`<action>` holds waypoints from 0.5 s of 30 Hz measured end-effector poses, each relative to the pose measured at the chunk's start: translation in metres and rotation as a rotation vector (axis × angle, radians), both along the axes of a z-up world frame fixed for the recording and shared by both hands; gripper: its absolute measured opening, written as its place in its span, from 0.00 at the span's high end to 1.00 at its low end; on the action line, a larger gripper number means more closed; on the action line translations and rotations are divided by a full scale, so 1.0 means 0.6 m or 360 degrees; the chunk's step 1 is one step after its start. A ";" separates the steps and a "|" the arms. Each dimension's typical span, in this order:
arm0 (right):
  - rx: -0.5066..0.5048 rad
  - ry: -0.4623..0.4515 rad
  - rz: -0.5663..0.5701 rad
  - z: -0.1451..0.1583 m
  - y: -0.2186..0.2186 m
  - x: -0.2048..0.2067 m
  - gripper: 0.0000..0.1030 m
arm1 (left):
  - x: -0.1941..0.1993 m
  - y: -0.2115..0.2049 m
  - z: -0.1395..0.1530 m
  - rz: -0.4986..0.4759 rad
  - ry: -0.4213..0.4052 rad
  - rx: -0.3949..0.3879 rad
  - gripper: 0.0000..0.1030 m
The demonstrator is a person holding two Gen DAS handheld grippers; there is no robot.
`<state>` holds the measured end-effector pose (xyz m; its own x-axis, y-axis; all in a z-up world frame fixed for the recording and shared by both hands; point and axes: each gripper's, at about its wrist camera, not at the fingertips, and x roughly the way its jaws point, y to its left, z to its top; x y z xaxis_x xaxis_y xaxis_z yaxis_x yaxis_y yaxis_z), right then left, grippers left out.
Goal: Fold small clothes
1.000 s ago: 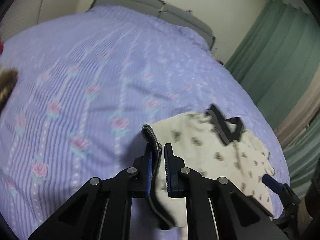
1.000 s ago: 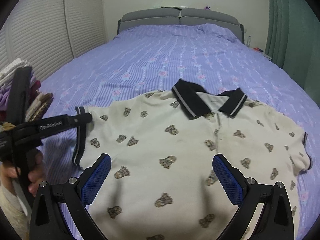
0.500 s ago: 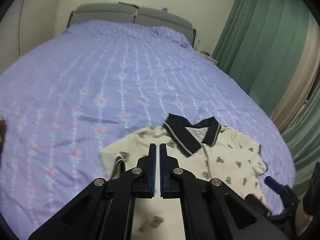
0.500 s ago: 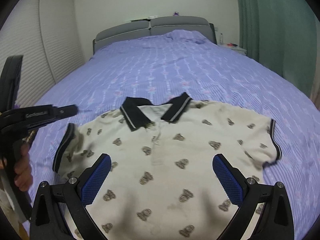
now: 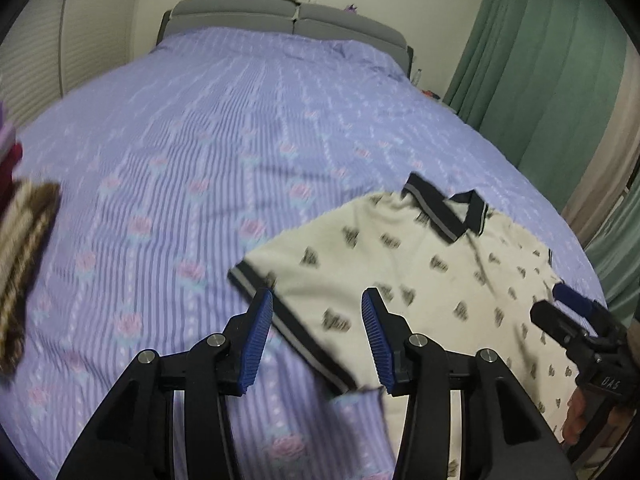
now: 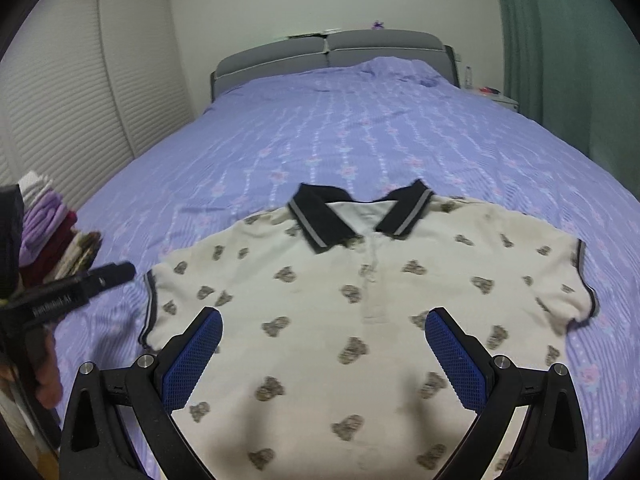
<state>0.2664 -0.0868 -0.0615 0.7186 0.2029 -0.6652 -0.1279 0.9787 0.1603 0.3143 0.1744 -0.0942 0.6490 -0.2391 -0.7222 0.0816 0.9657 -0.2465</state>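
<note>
So closest to me is the left gripper (image 5: 317, 308), and it's changed since a second ago; back then its blue pads were pinched tight on the dark-trimmed sleeve (image 5: 294, 320) and lifting it, now the jaws are spreading apart and the sleeve lies flat on the bed between them, no pad pressing on it; the cuff edge runs diagonally through the gap. The right gripper (image 6: 322, 330) is the same as before; jaws wide, hovering over the lower chest of the shirt, nothing between the pads but the fabric below; you can see the person's hand (image 6: 46, 376) on the left tool's handle at the edge of that view.

The polo shirt (image 6: 360, 304) is cream with little brownish bear prints and a black collar (image 6: 320, 220); it lies face up on the near part of the purple striped bedspread (image 6: 360, 136), collar pointing toward the headboard; both sleeves are spread out flat now, whereas a second ago the left-hand one was pulled up and bunched. Off to the left side there's a stack of folded clothes (image 6: 52, 232), purple, dark red and brown; further back the grey headboard (image 6: 332, 50), and green curtains (image 5: 552, 60) along the right.
</note>
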 end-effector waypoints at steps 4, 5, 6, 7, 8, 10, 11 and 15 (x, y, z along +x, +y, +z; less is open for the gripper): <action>-0.0041 0.0007 0.0056 -0.007 0.037 0.008 0.00 | 0.002 0.009 -0.036 0.0012 0.0064 -0.0083 0.56; -0.0044 0.0013 0.0064 -0.009 0.045 0.011 0.00 | 0.003 0.010 -0.044 0.0010 0.0077 -0.0104 0.56; -0.0044 0.0018 0.0072 -0.011 0.052 0.013 0.00 | 0.005 0.012 -0.052 0.0011 0.0090 -0.0122 0.56; -0.0046 0.0026 0.0081 -0.014 0.057 0.016 0.00 | 0.007 0.015 -0.060 0.0019 0.0104 -0.0143 0.56; -0.0049 0.0032 0.0088 -0.015 0.062 0.018 0.00 | 0.009 0.020 -0.066 0.0026 0.0116 -0.0169 0.56; -0.0064 0.0043 0.0103 -0.019 0.072 0.023 0.00 | 0.015 0.032 -0.080 0.0034 0.0136 -0.0251 0.56; -0.0070 0.0045 0.0110 -0.022 0.076 0.025 0.00 | 0.020 0.039 -0.086 0.0041 0.0140 -0.0304 0.57; -0.0081 0.0065 0.0125 -0.029 0.087 0.030 0.00 | 0.043 0.061 -0.107 0.0058 0.0137 -0.0469 0.57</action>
<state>0.2844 -0.0343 -0.0787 0.6738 0.2223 -0.7047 -0.1986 0.9731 0.1171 0.3400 0.2107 -0.1585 0.6004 -0.4241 -0.6780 0.0145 0.8535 -0.5210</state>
